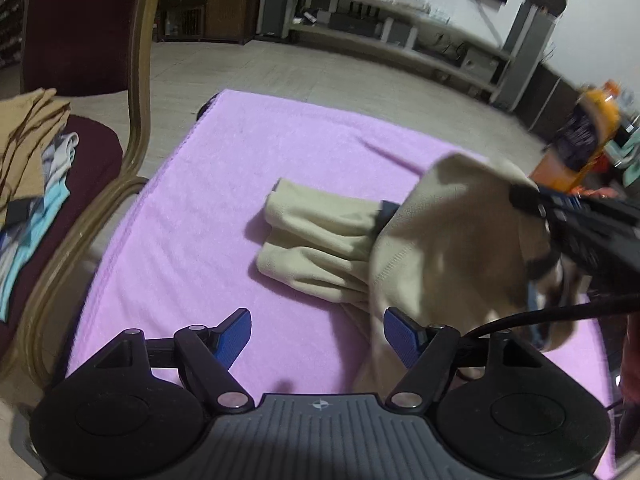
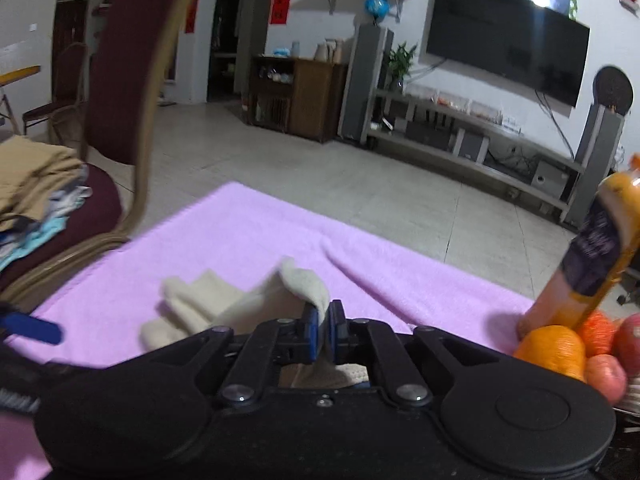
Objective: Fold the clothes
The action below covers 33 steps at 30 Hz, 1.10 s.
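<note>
A beige garment (image 1: 320, 248) lies partly folded on the pink towel (image 1: 200, 200). My right gripper (image 2: 323, 324) is shut on one edge of the beige garment (image 2: 208, 304), with the cloth pinched between its blue pads. In the left wrist view the right gripper (image 1: 524, 200) comes in from the right and holds that edge raised, so the cloth drapes down over the folded part. My left gripper (image 1: 318, 332) stands open low over the towel's near side. Nothing is between its fingers, and its right fingertip is next to the hanging cloth.
A maroon chair (image 1: 80, 20) stands at the left with a stack of folded clothes (image 1: 32, 160) on its seat. At the right are an orange bottle (image 2: 600, 256) and some oranges and apples (image 2: 552, 348). Tiled floor and a TV stand lie beyond the towel.
</note>
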Available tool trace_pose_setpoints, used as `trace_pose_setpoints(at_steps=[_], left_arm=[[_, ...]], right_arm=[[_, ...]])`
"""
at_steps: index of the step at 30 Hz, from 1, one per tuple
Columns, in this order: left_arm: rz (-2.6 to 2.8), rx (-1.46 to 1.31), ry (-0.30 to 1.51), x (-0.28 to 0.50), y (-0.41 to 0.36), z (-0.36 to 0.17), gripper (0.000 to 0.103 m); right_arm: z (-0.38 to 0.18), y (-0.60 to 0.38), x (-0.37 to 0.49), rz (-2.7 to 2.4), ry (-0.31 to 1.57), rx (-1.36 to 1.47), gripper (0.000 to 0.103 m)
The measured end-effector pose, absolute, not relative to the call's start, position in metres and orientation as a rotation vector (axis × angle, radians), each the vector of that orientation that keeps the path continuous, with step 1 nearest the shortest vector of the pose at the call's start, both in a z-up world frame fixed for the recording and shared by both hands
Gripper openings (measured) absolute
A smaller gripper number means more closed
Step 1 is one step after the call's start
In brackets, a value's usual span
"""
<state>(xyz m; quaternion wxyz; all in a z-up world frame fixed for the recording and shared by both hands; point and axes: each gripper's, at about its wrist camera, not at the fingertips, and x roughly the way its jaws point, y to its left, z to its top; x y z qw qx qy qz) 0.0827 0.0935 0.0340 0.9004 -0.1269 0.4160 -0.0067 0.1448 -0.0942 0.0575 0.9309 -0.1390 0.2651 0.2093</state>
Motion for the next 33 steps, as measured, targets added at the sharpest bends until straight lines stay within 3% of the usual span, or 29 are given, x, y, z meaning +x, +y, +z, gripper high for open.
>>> trace_pose_setpoints(at_steps=[5,12,16,18,26,33], left_arm=[[-0.150,-0.241,0.842,0.021,0.088,0.047,0.072],[-0.214,-0.015,0.900,-0.034,0.048,0.032,0.067],[-0.209,0.125,0.890,-0.043,0.014,0.032,0.064],[-0.226,0.155,0.883,-0.041,-0.003,0.036,0.063],[-0.162,0.293,0.926,0.026,-0.095,0.048,0.065],[-0.071,0.464,1.058,0.089,-0.150,0.006,0.068]], right_arm=[[0.069,-0.115,0.038,0.514,0.542,-0.360,0.006],[-0.009,-0.129,-0.035,0.629,0.775,-0.391,0.008],[-0.010,-0.162,-0.027,0.667,0.836,-0.155,0.032],[0.003,-0.196,-0.025,0.641,0.790,0.034,0.053],[-0.010,-0.314,0.000,0.277,0.757,0.755,0.055],[-0.016,-0.334,-0.003,0.191,0.724,0.848,0.065]])
